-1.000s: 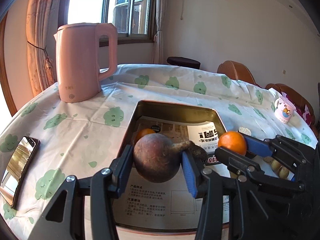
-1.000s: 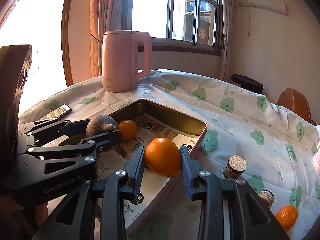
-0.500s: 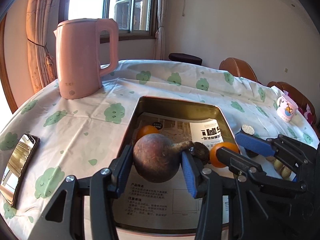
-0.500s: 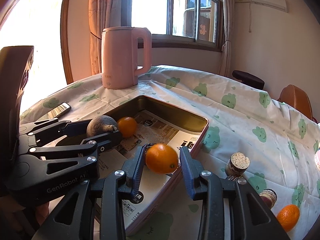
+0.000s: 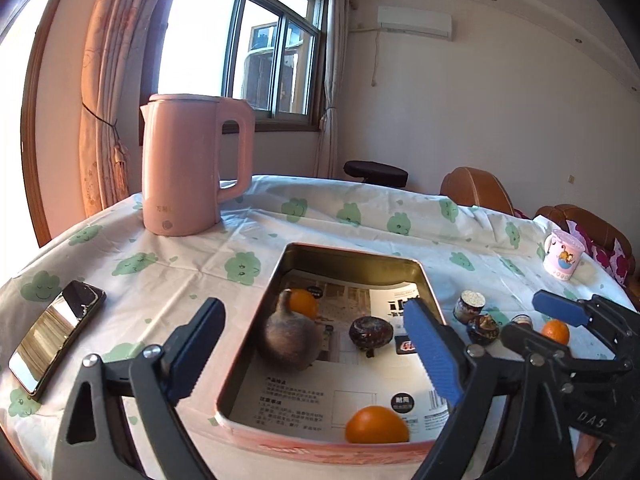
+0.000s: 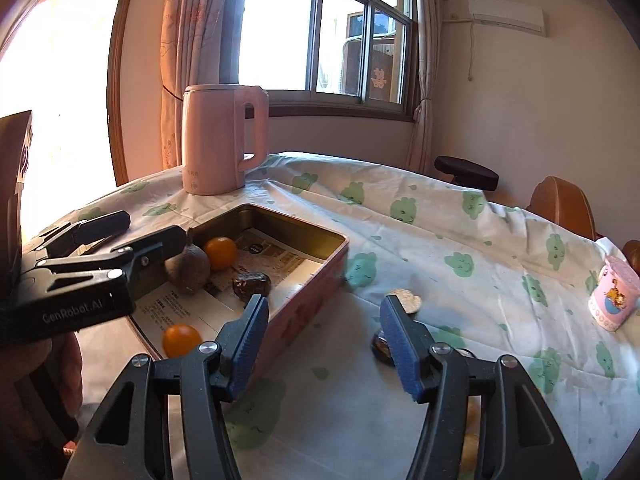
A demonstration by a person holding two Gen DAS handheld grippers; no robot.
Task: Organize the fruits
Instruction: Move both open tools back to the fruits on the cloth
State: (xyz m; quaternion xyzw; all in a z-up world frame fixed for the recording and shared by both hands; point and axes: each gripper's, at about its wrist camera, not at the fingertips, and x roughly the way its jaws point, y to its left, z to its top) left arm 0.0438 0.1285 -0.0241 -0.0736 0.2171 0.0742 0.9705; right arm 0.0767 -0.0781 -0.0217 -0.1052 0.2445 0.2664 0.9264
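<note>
Fruit in tin [image 5: 422, 276] on tabletop [image 5: 360, 220]; both jaws opening, empty.

Tin, paper-lined: brown stemmed fruit [image 5: 289, 340] touching small orange [image 5: 303, 302] at far left; dark round fruit [image 5: 370, 332] mid-tin; orange [image 5: 376, 426] at near wall. Left gripper [image 5: 316, 344]: jaws wide, opening, above the tin. Right gripper [image 6: 320, 336]: jaws opening over the cloth beside the tin. Pink kettle [image 5: 192, 164] beyond; phone [image 5: 56, 340] left; another orange [image 5: 556, 331] and jars [image 5: 469, 306] right.
</note>
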